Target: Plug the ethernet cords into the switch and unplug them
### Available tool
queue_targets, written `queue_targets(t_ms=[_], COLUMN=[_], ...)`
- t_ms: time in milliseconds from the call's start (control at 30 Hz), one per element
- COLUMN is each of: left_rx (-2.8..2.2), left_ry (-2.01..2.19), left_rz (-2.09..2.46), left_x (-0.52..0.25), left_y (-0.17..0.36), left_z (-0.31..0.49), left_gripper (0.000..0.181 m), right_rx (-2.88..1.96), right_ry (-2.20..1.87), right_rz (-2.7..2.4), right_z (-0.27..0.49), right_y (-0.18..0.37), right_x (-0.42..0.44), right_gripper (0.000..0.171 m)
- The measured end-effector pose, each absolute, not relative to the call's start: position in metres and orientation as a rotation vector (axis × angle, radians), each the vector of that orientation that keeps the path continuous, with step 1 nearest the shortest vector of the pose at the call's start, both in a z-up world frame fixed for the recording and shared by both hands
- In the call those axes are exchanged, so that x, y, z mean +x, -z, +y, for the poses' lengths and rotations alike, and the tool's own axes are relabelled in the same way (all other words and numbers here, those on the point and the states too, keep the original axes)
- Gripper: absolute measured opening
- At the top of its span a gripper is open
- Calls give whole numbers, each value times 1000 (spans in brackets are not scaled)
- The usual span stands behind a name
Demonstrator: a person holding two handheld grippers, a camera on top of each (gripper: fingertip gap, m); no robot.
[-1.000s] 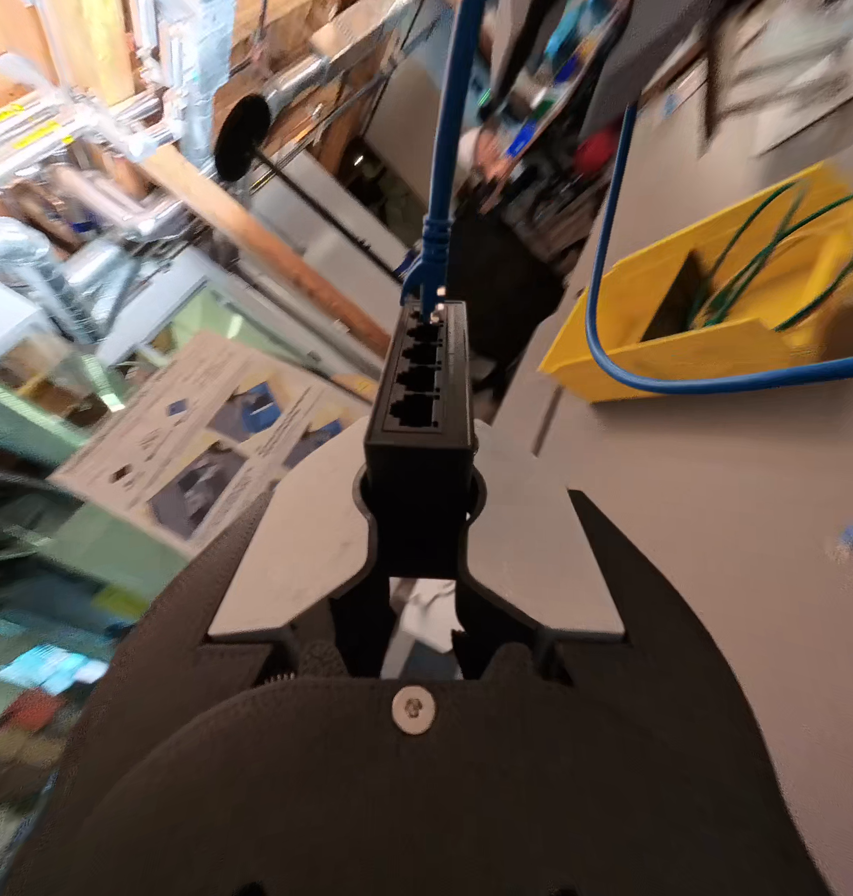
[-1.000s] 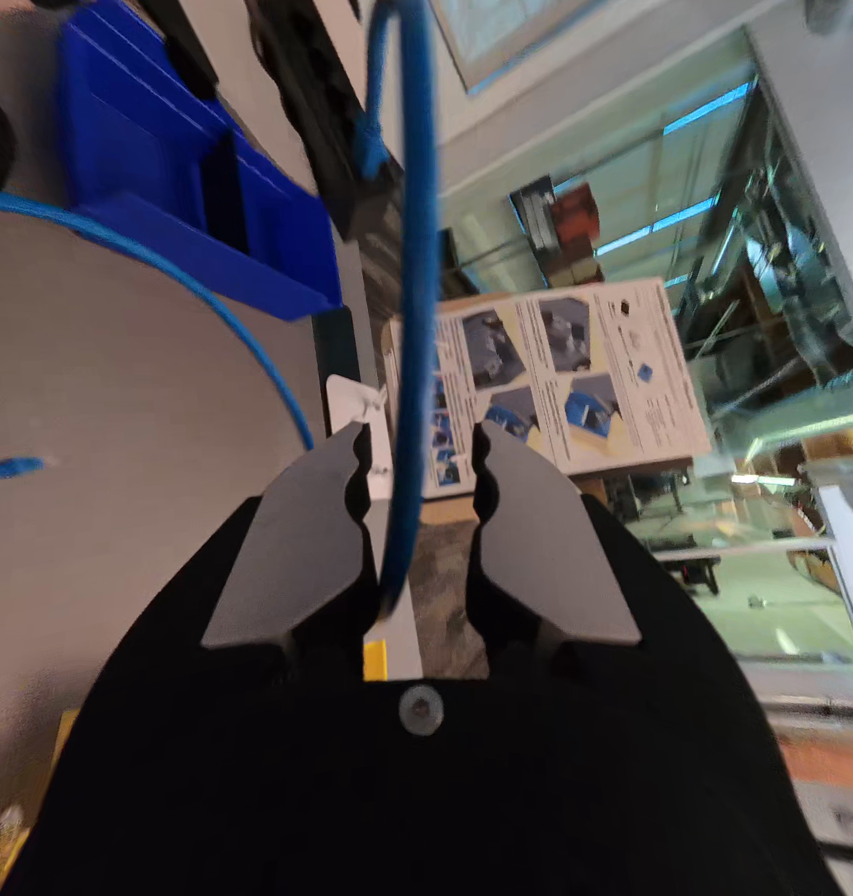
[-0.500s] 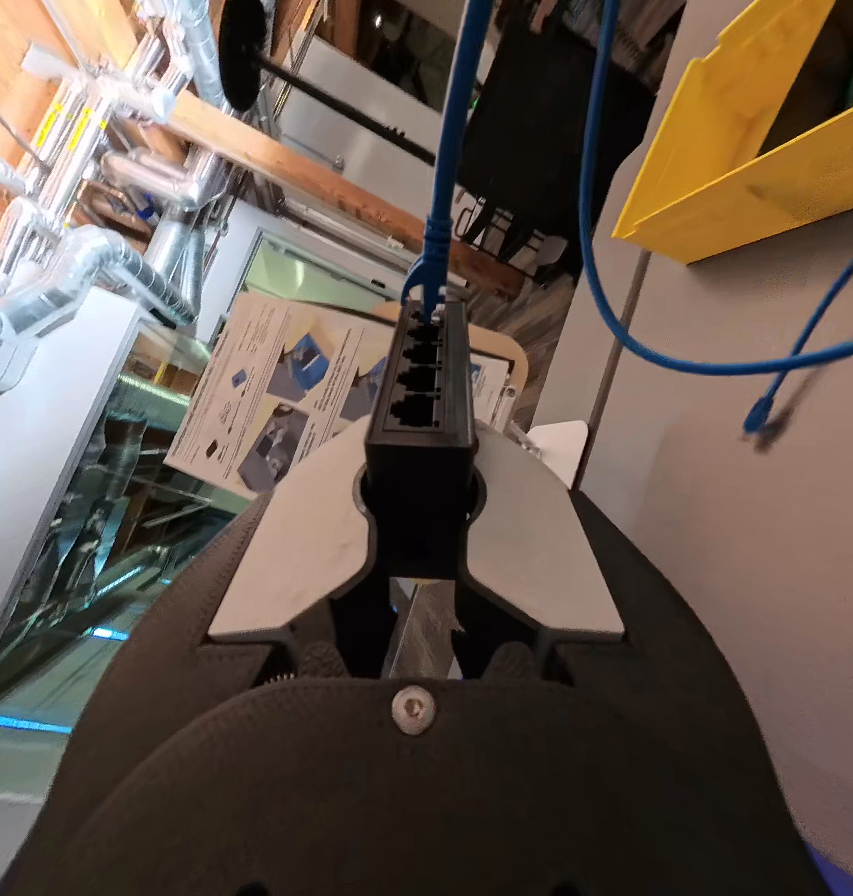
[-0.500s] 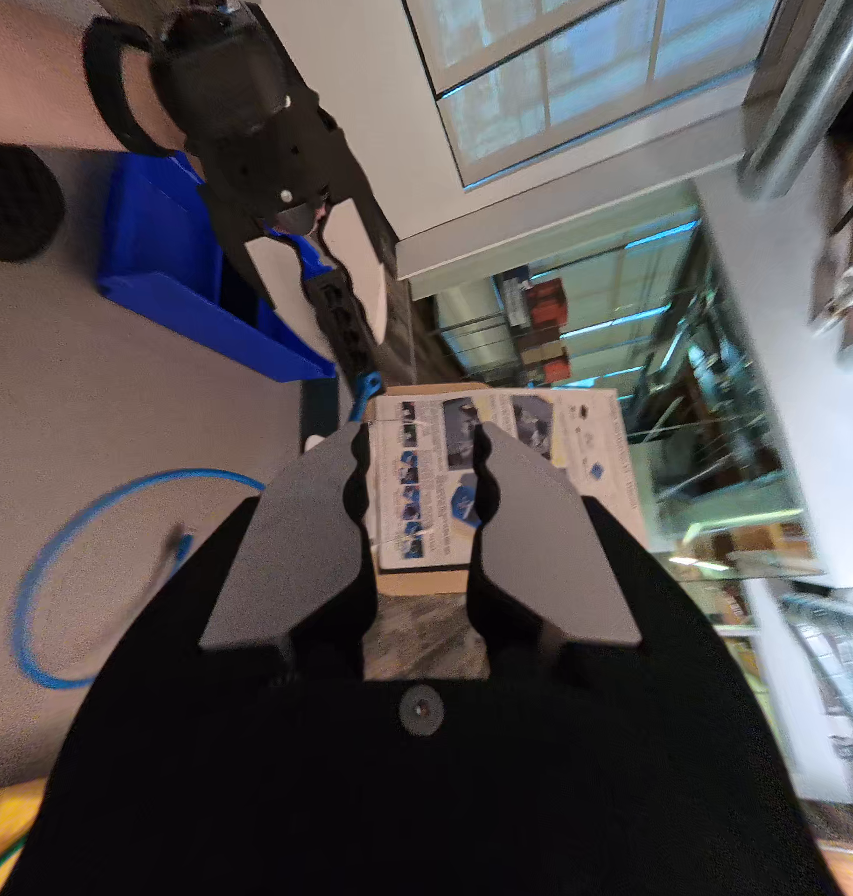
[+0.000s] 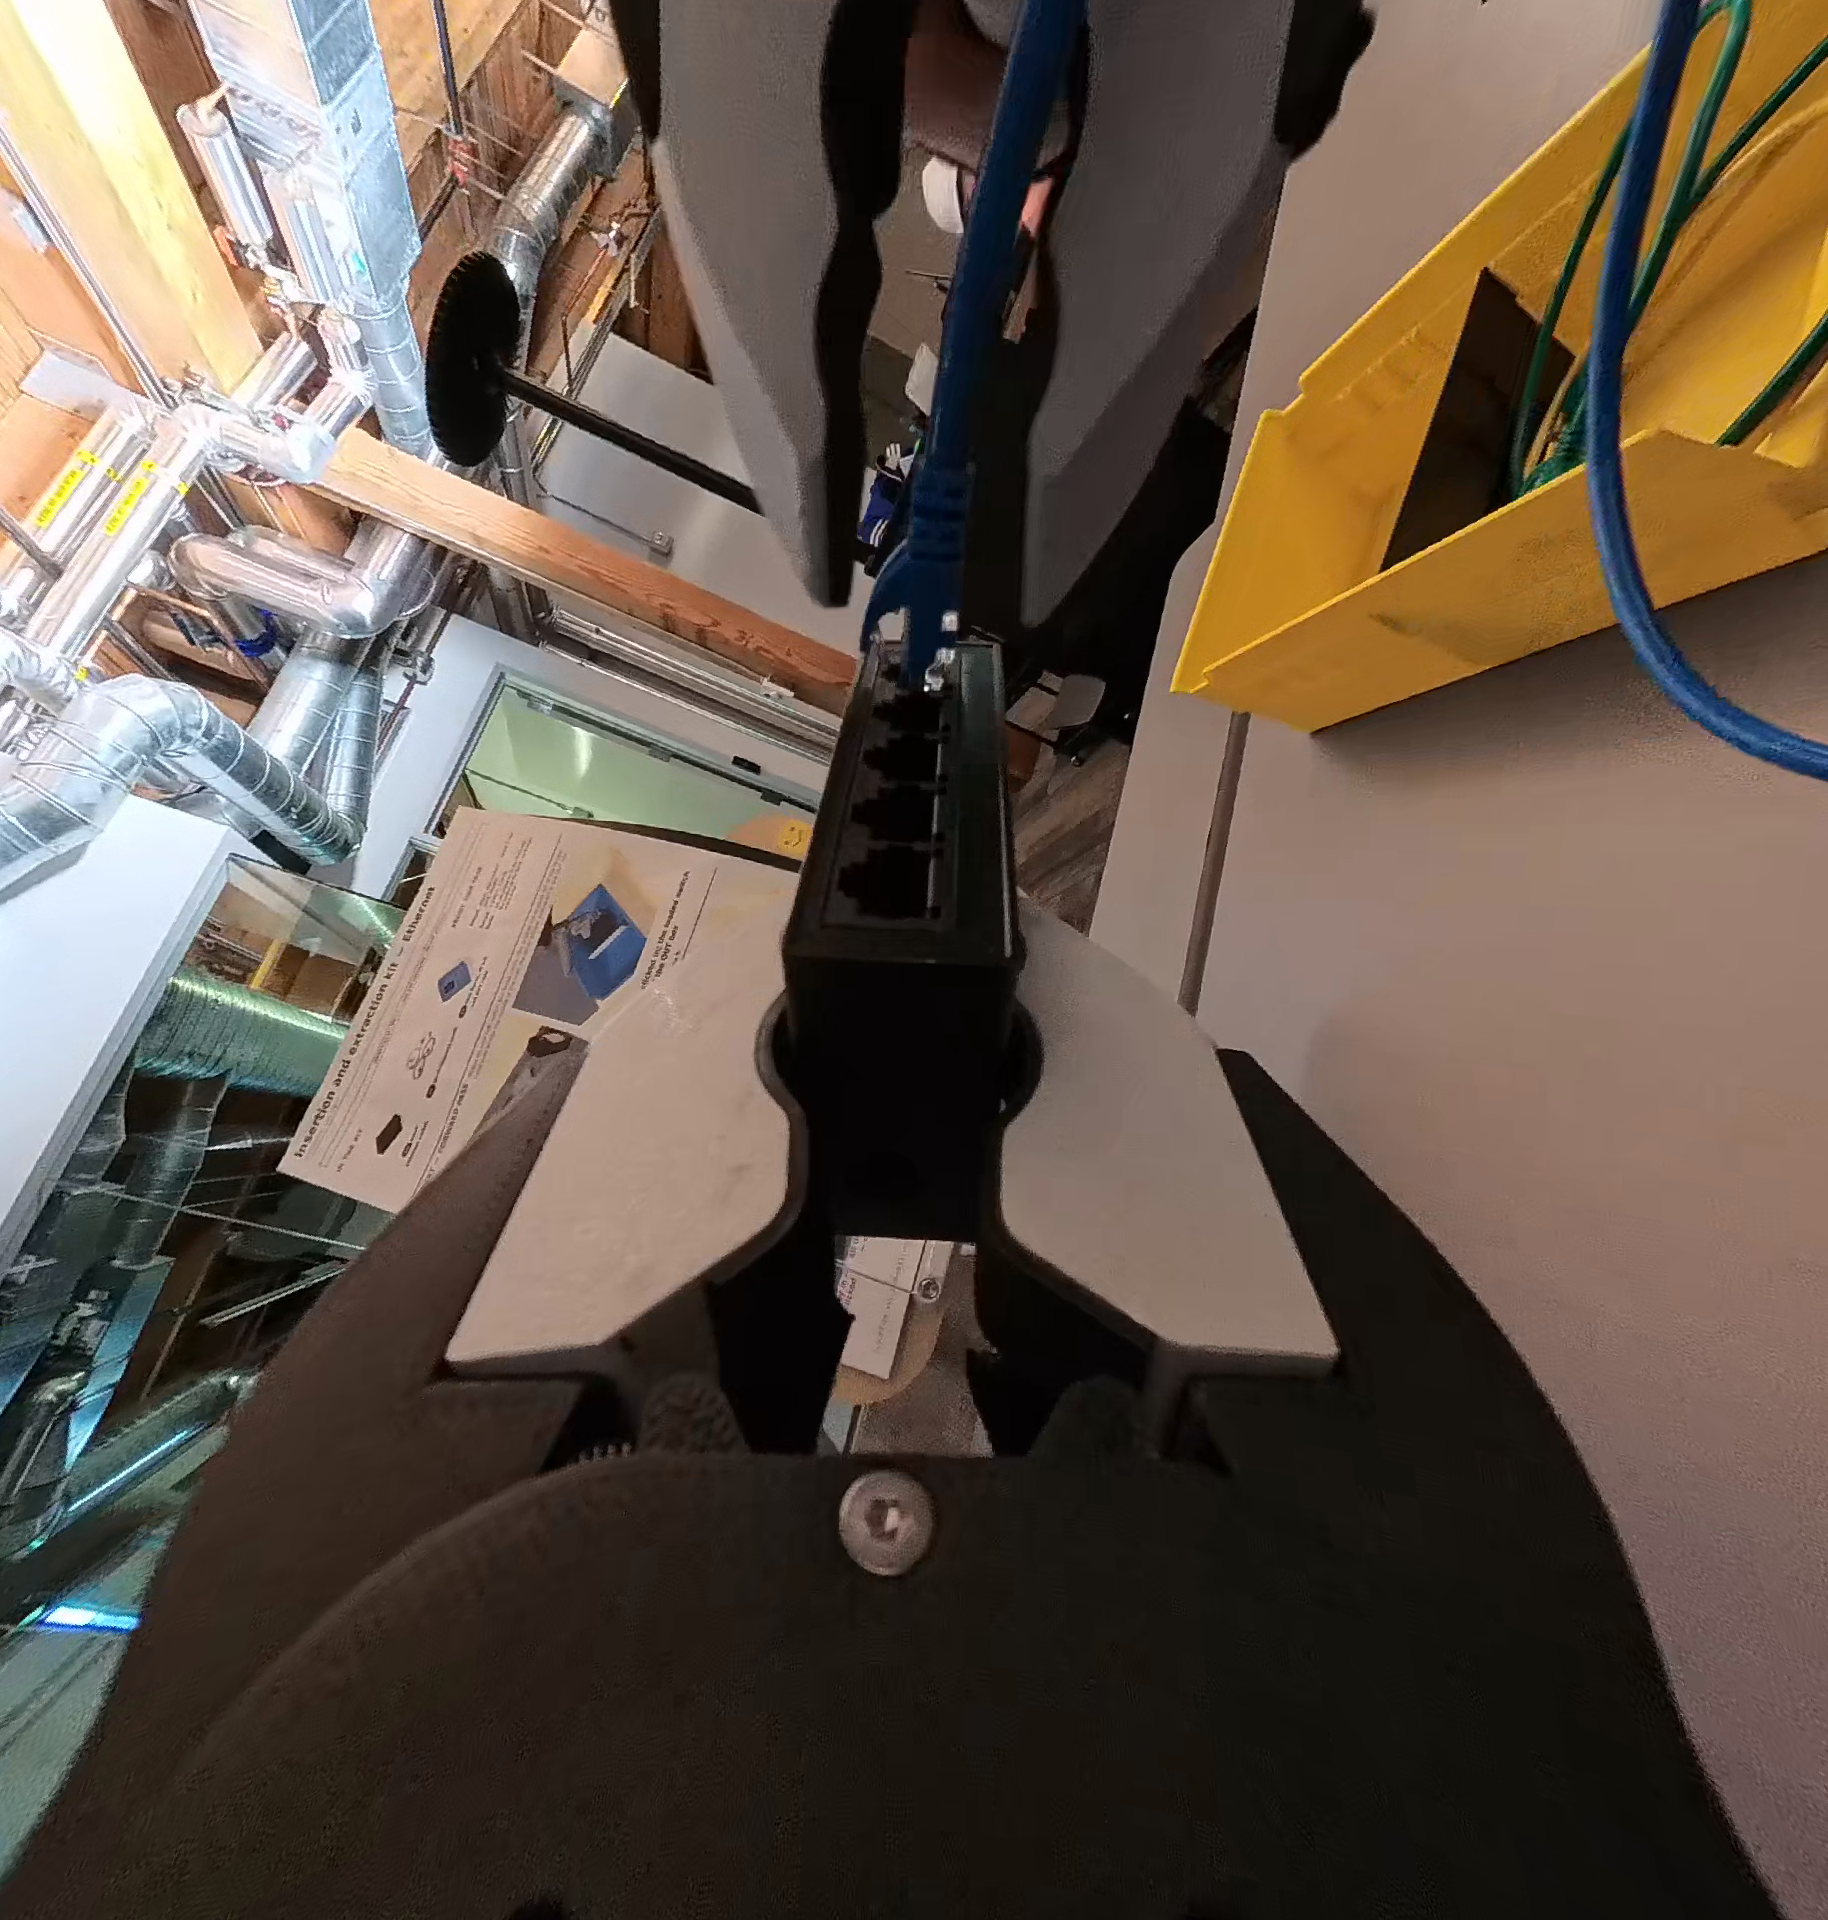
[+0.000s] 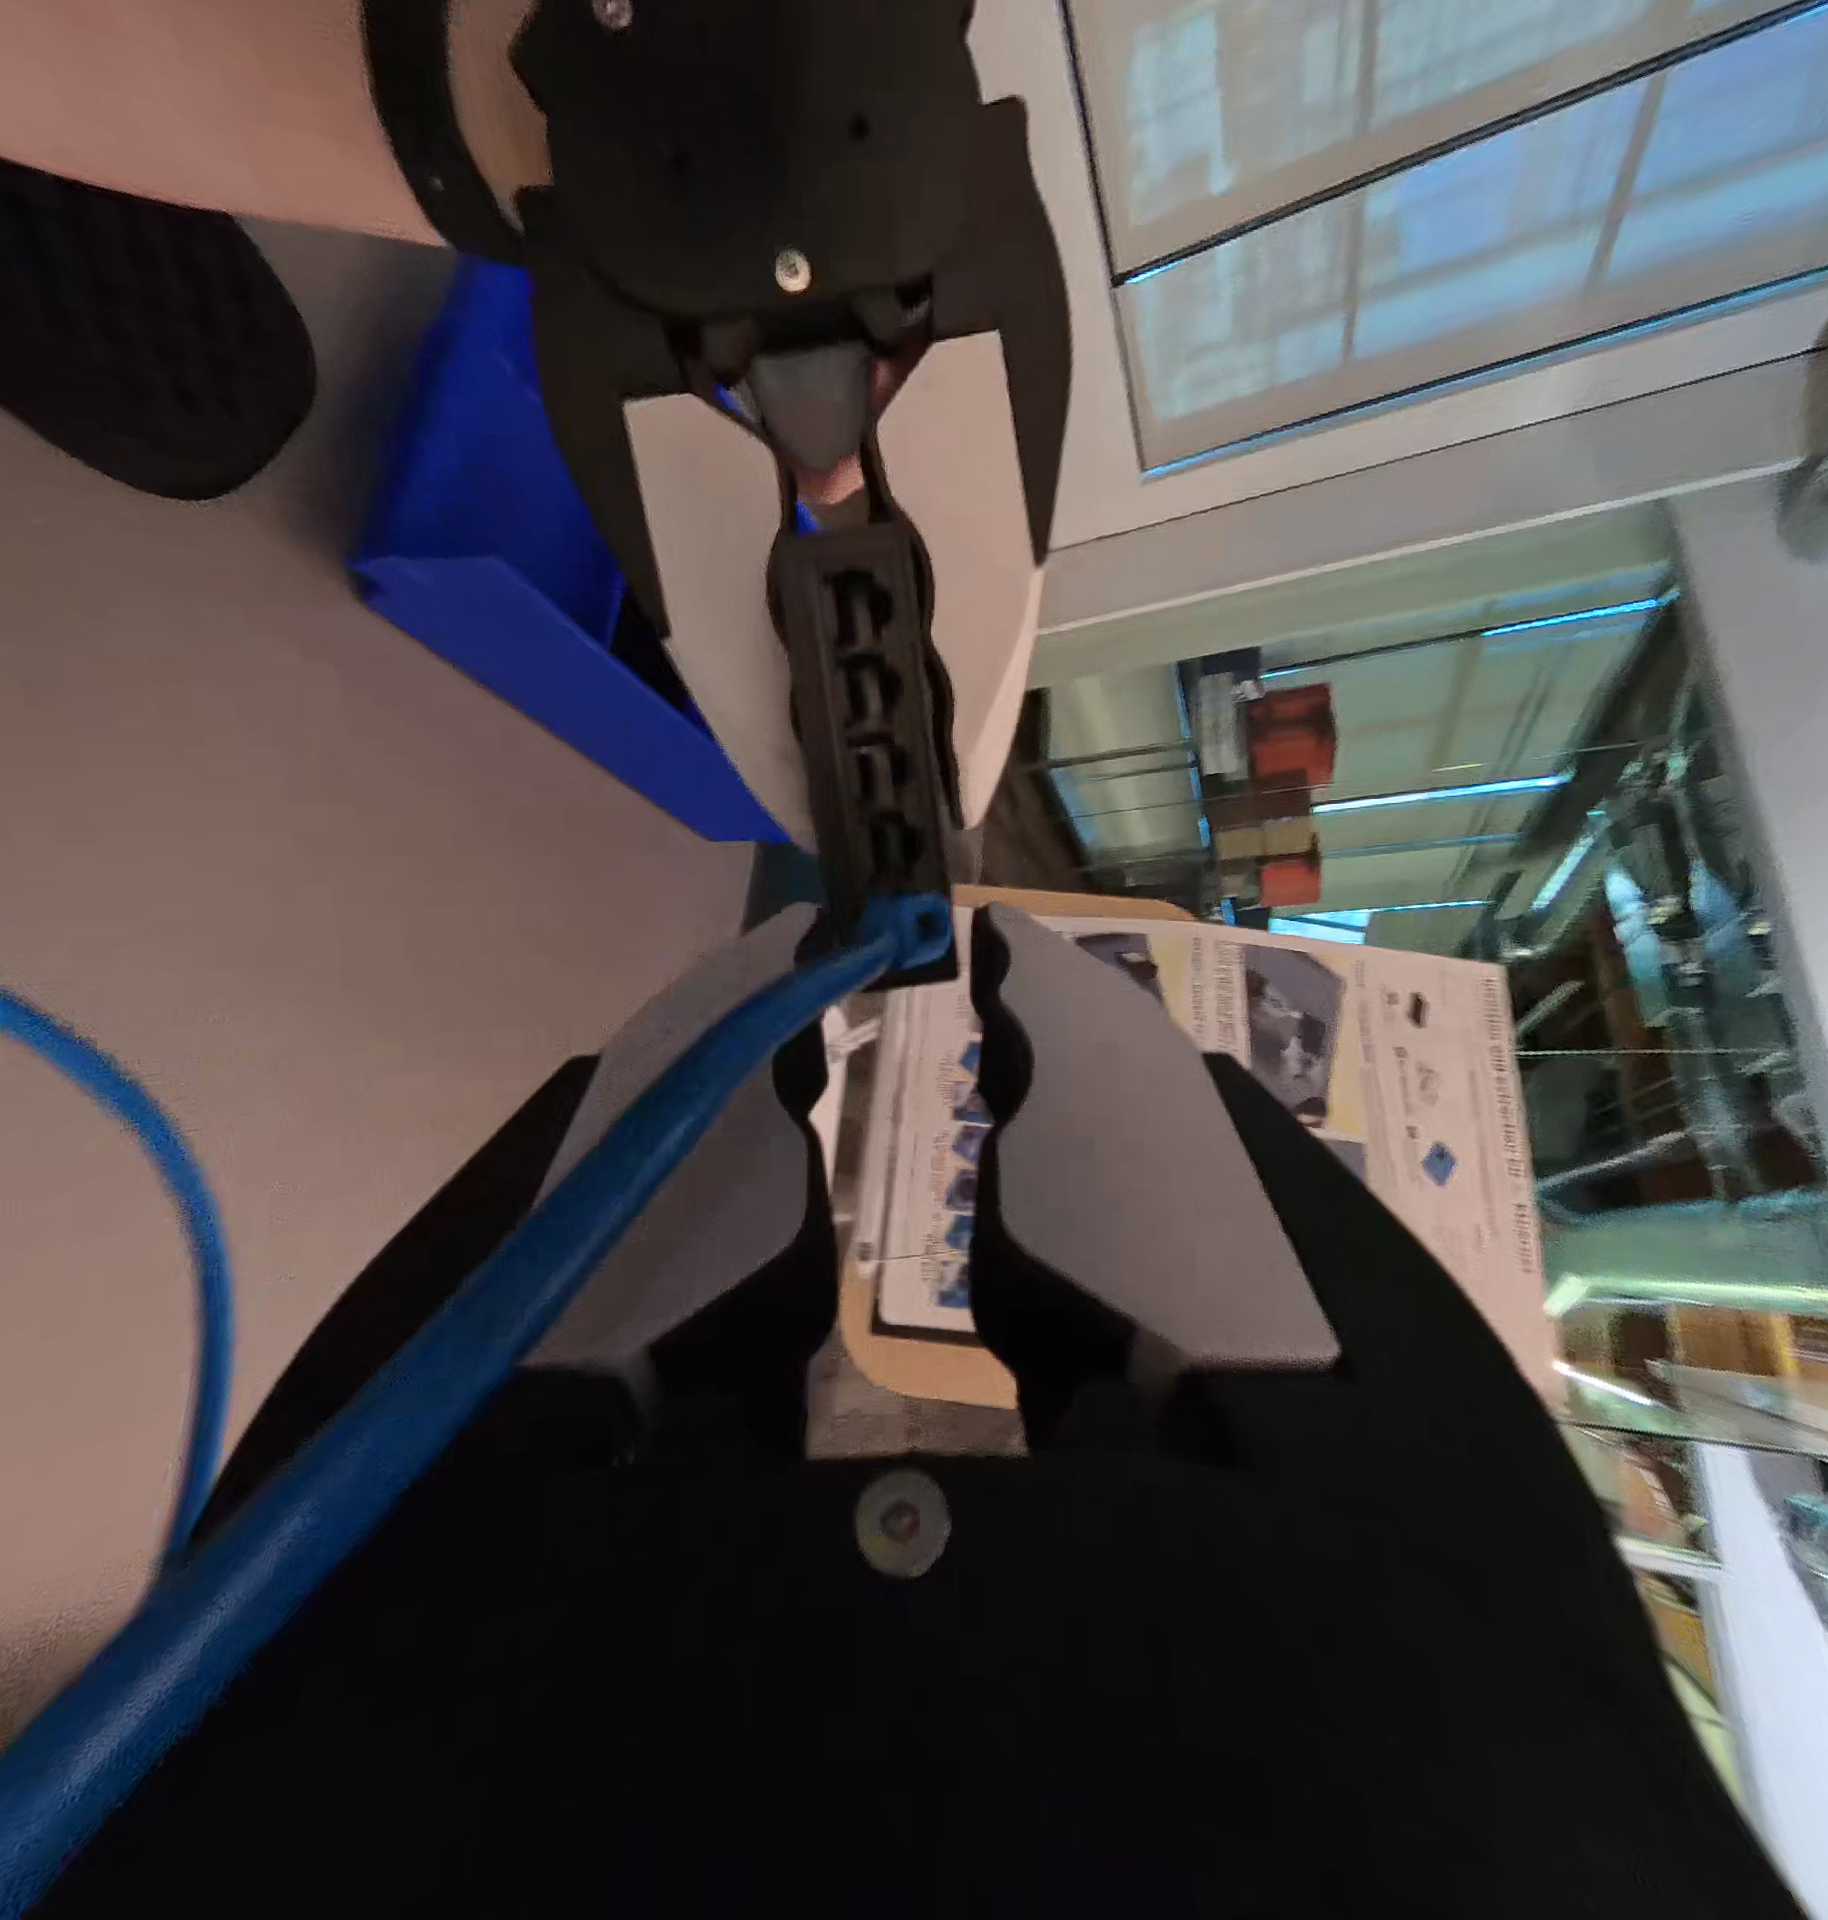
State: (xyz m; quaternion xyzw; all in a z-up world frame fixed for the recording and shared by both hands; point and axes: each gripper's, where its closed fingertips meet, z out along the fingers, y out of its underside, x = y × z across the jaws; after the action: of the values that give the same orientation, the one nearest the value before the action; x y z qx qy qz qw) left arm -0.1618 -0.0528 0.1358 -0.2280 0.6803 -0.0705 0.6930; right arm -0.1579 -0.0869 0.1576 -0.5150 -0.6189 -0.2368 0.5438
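Left wrist view: left tool (image 5: 902,997) squeezed shut on the black switch (image 5: 915,821), held up off the grey worktop (image 5: 1512,1039). Blue cord (image 5: 967,343) plugged into the far port, other ports empty. Right tool (image 5: 925,603) just past the plug, fingers (image 5: 764,312) spread on both sides of the cord, not pinching. Further right, yellow bin (image 5: 1492,582) with green cords (image 5: 1575,270) inside.

Right wrist view: blue bin (image 6: 494,582) on the left. Right tool (image 6: 894,925) open, blue cord (image 6: 619,1164) lying across its left finger, plug in the switch (image 6: 874,748).
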Motion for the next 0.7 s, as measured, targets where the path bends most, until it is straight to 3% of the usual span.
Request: queue_targets(t_ms=[100, 433, 700], left_rx=[-517, -560, -638], left_ry=[146, 82, 25], left_rz=[1522, 1538, 1552], left_x=[-160, -156, -141], left_y=[-135, -130, -126], left_z=[-53, -46, -39], left_gripper=[28, 29, 31], right_rx=[-1199, -1229, -1519], right_ry=[636, 844, 738], right_rz=[-1482, -1549, -1573], right_z=[-82, -73, -73], right_y=[-156, -147, -140], right_x=[-157, -147, -130], right_gripper=[17, 15, 15])
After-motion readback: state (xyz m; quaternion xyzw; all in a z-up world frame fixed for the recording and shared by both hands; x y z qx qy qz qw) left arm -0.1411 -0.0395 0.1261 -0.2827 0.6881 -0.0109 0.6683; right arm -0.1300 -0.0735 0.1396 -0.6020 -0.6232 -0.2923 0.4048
